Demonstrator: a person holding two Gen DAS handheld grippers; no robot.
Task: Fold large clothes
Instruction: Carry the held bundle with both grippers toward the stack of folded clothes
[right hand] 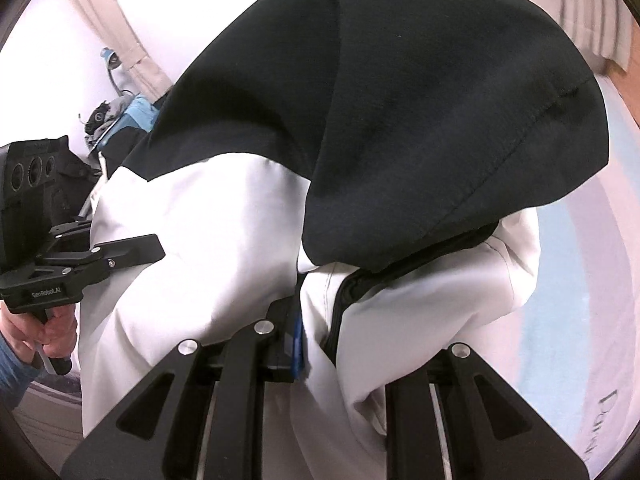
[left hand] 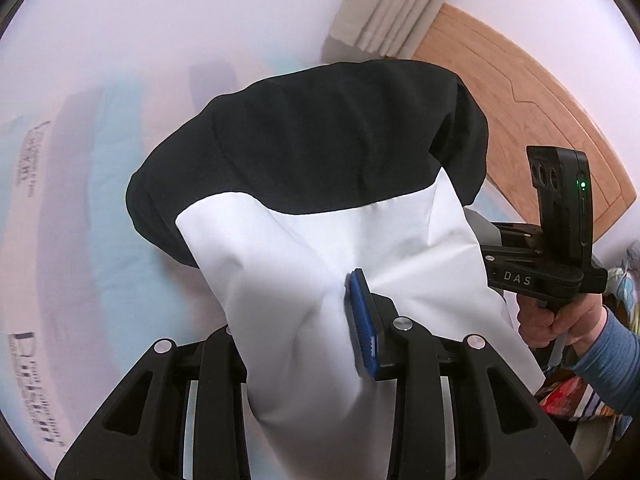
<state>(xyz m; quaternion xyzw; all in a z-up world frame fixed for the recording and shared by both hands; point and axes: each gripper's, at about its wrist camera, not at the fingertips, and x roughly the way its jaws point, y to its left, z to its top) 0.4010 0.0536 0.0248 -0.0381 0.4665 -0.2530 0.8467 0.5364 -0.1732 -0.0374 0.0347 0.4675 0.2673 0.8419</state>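
Overhead, both grippers carry one garment, a smooth woven jacket with a white lower body and a matte black upper panel that domes outward in soft rounded folds. It hangs raised above the bed sheet, a pale pink and light blue printed cloth that lies blurred beneath it.

Seen from the left wrist, the left gripper is clamped on the white cloth: one ribbed blue pad presses into a bunched pleat, and the other finger is buried under the fabric. Toward the right edge of that view, the right gripper, black hard plastic, sits in a hand with a blue-grey knit sleeve.

From the right wrist, the right gripper is closed on a thick white fold beside a black zipper edge; a line of stitching runs along the black hem. The left gripper bites the jacket's far side. A curved wooden headboard and pleated beige curtains stand behind the bed.
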